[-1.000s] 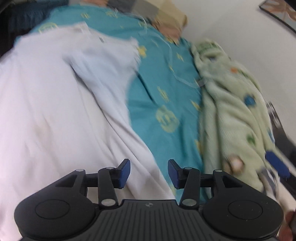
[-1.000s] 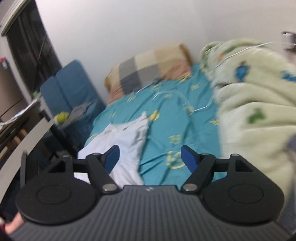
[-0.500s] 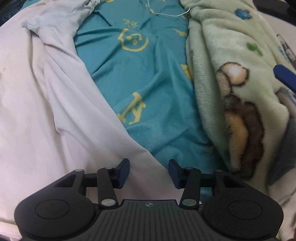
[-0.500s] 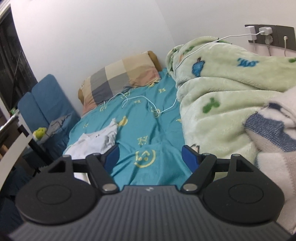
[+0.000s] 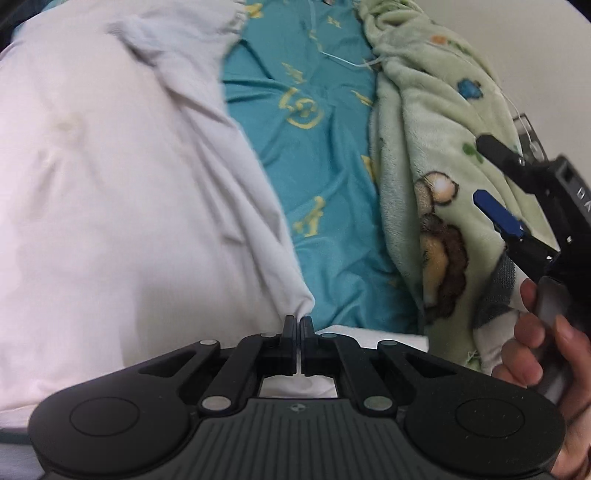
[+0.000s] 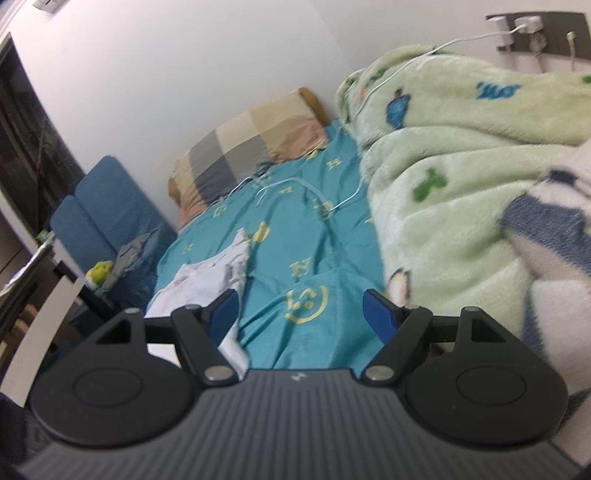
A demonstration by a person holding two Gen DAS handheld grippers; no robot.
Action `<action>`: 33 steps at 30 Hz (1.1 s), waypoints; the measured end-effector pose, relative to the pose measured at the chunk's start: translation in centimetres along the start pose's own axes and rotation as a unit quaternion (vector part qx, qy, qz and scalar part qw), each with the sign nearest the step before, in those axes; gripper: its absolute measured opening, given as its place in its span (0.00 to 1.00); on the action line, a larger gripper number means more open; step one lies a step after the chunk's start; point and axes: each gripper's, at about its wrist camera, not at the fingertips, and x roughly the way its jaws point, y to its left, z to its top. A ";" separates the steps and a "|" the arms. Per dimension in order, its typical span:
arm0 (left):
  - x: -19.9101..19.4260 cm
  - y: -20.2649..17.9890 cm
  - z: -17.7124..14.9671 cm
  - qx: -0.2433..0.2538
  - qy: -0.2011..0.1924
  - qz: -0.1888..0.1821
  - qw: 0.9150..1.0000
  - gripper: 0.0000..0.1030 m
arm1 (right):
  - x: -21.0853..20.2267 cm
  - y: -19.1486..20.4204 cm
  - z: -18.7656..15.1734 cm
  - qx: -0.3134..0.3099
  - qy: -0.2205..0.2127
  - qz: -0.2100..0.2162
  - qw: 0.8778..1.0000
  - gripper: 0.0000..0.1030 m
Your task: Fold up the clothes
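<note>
At lower centre the left gripper [image 5: 296, 322] was clenched on a corner of the white garment [image 5: 110, 184] — spread across the frame's left — while the right gripper [image 6: 300, 309] (blue-padded) gaped above the teal sheet [image 6: 314, 258].

— What sort of place is this?

— A bedroom in a home. A bed with a teal sheet [image 6: 317, 258] printed with yellow letters and smiley faces fills the middle of the right wrist view, with a checked pillow [image 6: 251, 151] against the white wall at its far end.

— Anything else domestic?

— A fluffy green blanket [image 6: 454, 184] with cartoon animals is bunched along the right side. At upper right, chargers sit in a wall socket [image 6: 535, 29], a white cable [image 6: 406, 66] trailing over the blanket. A blue padded chair [image 6: 107, 210] stands at left.
</note>
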 end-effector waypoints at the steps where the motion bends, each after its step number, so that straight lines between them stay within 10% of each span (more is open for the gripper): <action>1: -0.7 1.2 -0.1 -0.004 0.000 0.010 1.000 0.02 | 0.1 0.1 0.0 0.001 0.004 0.005 1.000 0.74; 14: -1.2 11.7 -2.7 -0.064 0.020 0.054 0.996 0.03 | 3.6 5.4 -2.9 -0.101 0.126 0.059 0.985 0.74; 24: -10.0 16.9 -1.8 -0.110 -0.091 0.006 0.990 0.44 | 7.3 10.3 -9.9 -0.154 0.274 0.092 0.945 0.62; 28: -12.2 22.1 3.7 -0.200 -0.155 0.001 0.967 0.53 | 8.5 11.9 -12.0 -0.166 0.321 0.112 0.926 0.38; 33: -9.7 28.9 12.8 -0.343 -0.250 -0.027 0.905 0.60 | 9.1 12.7 -13.0 -0.161 0.355 0.155 0.908 0.35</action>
